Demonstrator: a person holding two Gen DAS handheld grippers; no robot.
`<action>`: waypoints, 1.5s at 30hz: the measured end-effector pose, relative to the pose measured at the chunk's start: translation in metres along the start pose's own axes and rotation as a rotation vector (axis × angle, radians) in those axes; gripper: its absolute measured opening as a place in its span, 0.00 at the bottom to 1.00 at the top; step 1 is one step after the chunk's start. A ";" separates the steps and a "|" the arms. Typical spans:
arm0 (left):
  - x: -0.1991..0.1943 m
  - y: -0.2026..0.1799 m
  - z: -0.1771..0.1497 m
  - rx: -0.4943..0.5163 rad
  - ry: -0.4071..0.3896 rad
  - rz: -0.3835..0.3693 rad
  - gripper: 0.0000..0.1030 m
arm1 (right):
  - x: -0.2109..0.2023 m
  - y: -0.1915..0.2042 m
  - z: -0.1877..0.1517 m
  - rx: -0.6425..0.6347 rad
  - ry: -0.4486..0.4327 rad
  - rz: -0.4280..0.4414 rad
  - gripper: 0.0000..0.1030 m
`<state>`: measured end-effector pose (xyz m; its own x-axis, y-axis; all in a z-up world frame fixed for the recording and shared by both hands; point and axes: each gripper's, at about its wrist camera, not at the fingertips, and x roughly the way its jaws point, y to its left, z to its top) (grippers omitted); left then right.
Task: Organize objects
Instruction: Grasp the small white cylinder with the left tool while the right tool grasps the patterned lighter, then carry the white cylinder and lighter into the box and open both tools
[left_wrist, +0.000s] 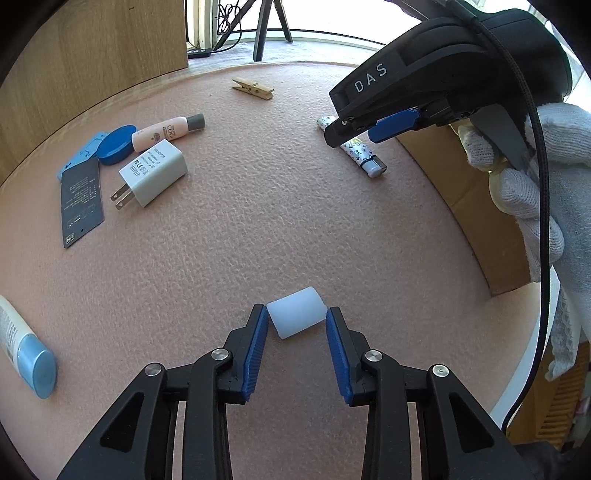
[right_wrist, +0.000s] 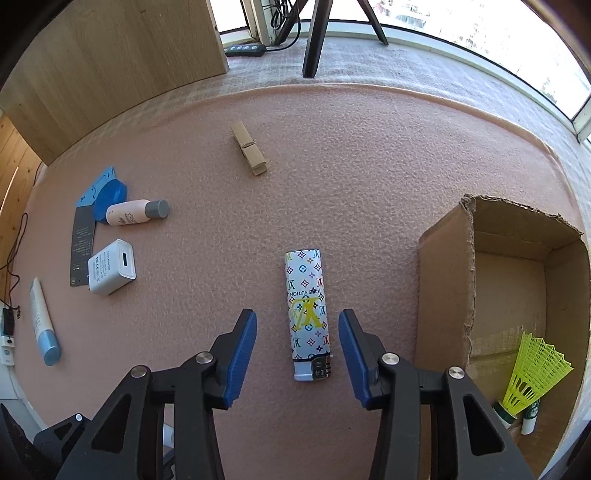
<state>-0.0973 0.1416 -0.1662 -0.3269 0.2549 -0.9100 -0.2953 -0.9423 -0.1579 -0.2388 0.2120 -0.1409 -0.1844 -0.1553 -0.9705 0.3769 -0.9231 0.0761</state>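
My tabletop (right_wrist: 369, 177) wears a rough, matt pink foam. The peg (right_wrist: 248, 148) is bare wood, the box (right_wrist: 443, 280) raw cardboard. The lighter (right_wrist: 306, 306) is glossy, the cap (left_wrist: 296, 313) frosted plastic.

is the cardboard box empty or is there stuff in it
Not empty: the cardboard box holds a yellow shuttlecock and a small white tube.

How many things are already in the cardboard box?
2 visible: a yellow-green plastic shuttlecock and a small white tube beside it, in the cardboard box's near corner; others may be hidden.
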 end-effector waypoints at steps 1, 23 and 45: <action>0.000 0.001 -0.001 -0.002 0.000 -0.001 0.33 | 0.001 0.001 0.000 -0.004 0.005 -0.002 0.40; -0.004 0.022 0.001 -0.061 -0.019 0.001 0.26 | 0.010 0.003 -0.022 -0.040 0.011 -0.004 0.20; -0.052 -0.001 0.034 -0.014 -0.132 -0.003 0.26 | -0.088 -0.030 -0.082 0.014 -0.197 0.136 0.20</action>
<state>-0.1108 0.1366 -0.1061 -0.4420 0.2828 -0.8513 -0.2842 -0.9442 -0.1662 -0.1596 0.2817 -0.0767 -0.3066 -0.3425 -0.8881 0.3980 -0.8937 0.2072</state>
